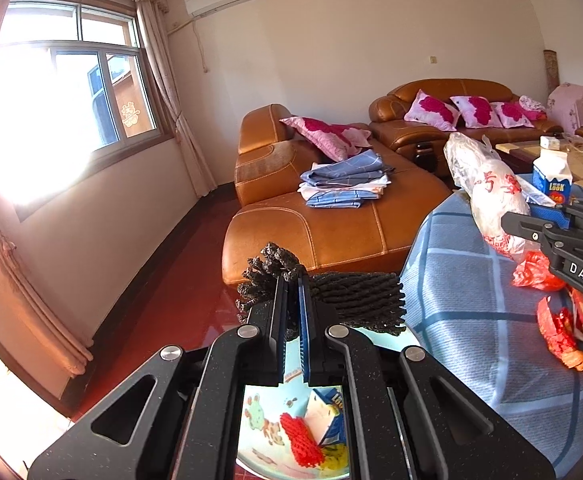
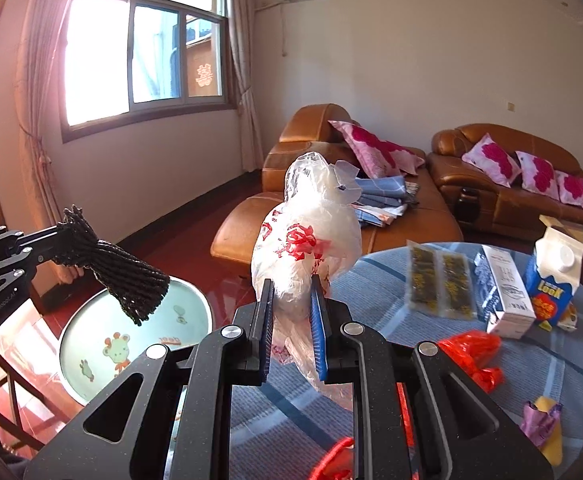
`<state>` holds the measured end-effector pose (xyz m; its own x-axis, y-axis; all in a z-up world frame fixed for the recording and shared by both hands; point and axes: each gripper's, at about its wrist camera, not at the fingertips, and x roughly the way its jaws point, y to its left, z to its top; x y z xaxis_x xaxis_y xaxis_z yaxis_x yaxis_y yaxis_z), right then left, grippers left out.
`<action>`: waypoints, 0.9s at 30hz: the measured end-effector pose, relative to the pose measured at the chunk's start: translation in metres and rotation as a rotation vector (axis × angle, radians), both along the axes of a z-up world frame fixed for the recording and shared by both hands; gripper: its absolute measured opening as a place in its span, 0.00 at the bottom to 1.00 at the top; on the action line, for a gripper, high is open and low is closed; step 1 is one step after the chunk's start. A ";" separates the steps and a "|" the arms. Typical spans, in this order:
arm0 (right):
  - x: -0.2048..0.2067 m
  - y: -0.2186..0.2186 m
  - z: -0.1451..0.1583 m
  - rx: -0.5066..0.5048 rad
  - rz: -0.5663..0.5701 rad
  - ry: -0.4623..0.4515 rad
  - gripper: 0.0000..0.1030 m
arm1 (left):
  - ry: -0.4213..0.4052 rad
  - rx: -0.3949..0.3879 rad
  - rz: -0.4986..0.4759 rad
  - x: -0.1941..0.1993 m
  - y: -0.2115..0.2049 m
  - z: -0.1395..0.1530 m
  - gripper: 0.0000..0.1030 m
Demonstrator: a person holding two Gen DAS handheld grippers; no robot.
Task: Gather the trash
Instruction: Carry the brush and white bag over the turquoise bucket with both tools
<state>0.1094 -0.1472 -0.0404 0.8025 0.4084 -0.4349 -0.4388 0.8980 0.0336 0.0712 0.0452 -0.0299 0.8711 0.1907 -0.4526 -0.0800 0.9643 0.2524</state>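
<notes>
1. The white plastic bag, printed with red characters and bunched into an upright bundle, is clamped between the pads of the right gripper; it stands up over the edge of the round table with its blue checked cloth.
2. The black foam net, a ribbed mesh sleeve, is pinched at its crumpled end by the left gripper, whose jaws are squeezed fully together on it; the rest of the net sticks out to the right.
3. That net hangs over the pale blue round basin with cartoon animals, which sits beside the table. In the left wrist view a red foam net and a blue-and-white carton lie inside the basin.
4. On the cloth lie a crumpled red plastic bag, two clear sachets with dark contents, a white-and-blue box and a blue milk carton.
5. Near the table's near edge sits a yellow piece in purple wrapper; what it is, I can't quite make out.
6. Beyond, a tan leather sofa holds folded blue bedding and pink floral pillows.
</notes>
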 end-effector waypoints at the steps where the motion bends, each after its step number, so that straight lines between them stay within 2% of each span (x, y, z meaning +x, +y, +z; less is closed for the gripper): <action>1: -0.001 0.003 0.000 -0.004 0.007 -0.005 0.17 | 0.003 0.003 0.006 0.000 0.002 -0.001 0.05; 27: -0.001 0.053 -0.018 -0.133 0.151 -0.056 0.17 | 0.071 0.074 0.111 0.002 0.037 -0.018 0.05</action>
<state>0.1081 -0.0943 -0.0580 0.7611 0.4677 -0.4495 -0.5664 0.8169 -0.1092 0.0728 0.0822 -0.0477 0.8090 0.3196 -0.4934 -0.1648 0.9290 0.3315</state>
